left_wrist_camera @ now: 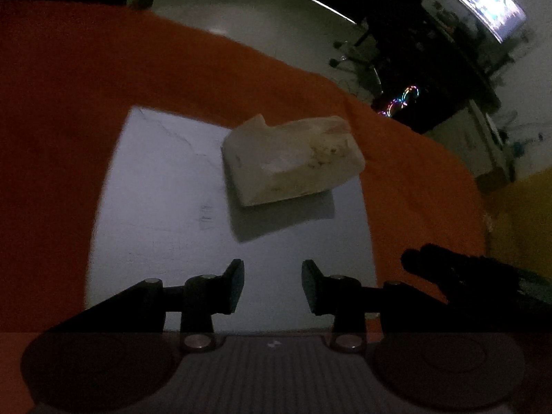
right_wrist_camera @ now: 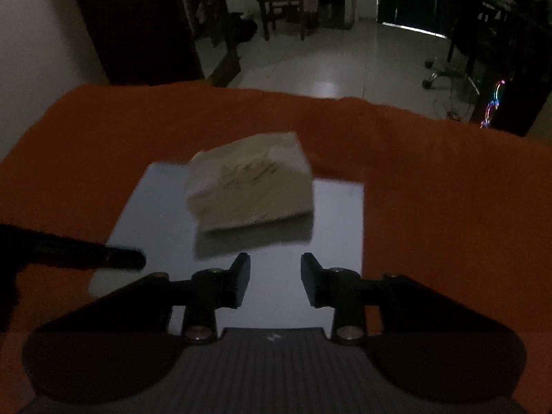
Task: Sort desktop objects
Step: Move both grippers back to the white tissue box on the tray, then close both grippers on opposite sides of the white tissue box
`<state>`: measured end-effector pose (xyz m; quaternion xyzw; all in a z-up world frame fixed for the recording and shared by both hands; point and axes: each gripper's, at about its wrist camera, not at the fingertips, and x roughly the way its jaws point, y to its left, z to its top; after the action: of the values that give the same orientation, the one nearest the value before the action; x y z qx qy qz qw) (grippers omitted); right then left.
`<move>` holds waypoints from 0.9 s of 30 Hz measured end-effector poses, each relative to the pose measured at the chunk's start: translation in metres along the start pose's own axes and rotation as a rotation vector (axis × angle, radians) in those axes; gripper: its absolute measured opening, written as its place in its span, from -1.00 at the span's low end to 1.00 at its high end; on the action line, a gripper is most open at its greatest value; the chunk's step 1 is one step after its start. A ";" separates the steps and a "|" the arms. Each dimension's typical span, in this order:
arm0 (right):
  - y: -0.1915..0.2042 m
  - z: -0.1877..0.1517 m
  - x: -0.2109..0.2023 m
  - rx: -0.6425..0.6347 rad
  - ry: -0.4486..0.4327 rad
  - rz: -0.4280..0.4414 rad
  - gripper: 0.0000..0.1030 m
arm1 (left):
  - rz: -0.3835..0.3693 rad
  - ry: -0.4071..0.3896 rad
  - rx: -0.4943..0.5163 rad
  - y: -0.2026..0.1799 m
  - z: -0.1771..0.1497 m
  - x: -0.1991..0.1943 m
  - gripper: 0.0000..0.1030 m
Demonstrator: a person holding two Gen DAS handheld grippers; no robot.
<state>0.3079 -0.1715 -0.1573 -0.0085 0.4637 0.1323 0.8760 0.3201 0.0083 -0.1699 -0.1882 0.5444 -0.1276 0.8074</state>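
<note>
Left wrist view: dim room, an orange cloth (left_wrist_camera: 86, 103) covers the table, and a white sheet of paper (left_wrist_camera: 155, 207) lies flat on it.
Pale block: a whitish, rough-edged lump (left_wrist_camera: 289, 162) sits on the far right part of the paper, casting a shadow toward the camera; what it is made of cannot be told in this light.
Left gripper (left_wrist_camera: 272, 286): held low over the near edge of the paper, fingers (left_wrist_camera: 236, 286) spread with bare paper showing between them, nothing held.
Gap to block: the left gripper is well short of the block, which lies ahead and slightly right of its line.
Dark shape at right: a black, blurred object (left_wrist_camera: 459, 272) reaches in over the cloth from the right edge; likely part of the other tool, but too dark to be sure.
Right wrist view: same cloth (right_wrist_camera: 431, 189), same paper (right_wrist_camera: 338, 224), and the block (right_wrist_camera: 252, 186) at the paper's far edge, ahead and a little left of centre.
Right gripper (right_wrist_camera: 275, 284): also over the near part of the paper, fingers (right_wrist_camera: 314, 284) apart and empty, not touching the block.
Dark rod at left: a black bar (right_wrist_camera: 86, 255) enters from the left, its tip at the paper's near left edge.
Background: tiled floor (right_wrist_camera: 327, 69), a wooden chair (right_wrist_camera: 279, 0), and coloured lights (right_wrist_camera: 493, 103) at right.
</note>
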 end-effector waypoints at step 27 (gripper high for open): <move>-0.065 0.048 0.111 0.124 -0.081 0.184 -0.07 | 0.021 -0.127 -0.080 0.010 0.048 0.072 -0.10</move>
<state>0.4218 -0.2023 -0.2273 0.0934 0.4342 0.1833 0.8770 0.3917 -0.0047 -0.2179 -0.2220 0.4988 -0.0851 0.8335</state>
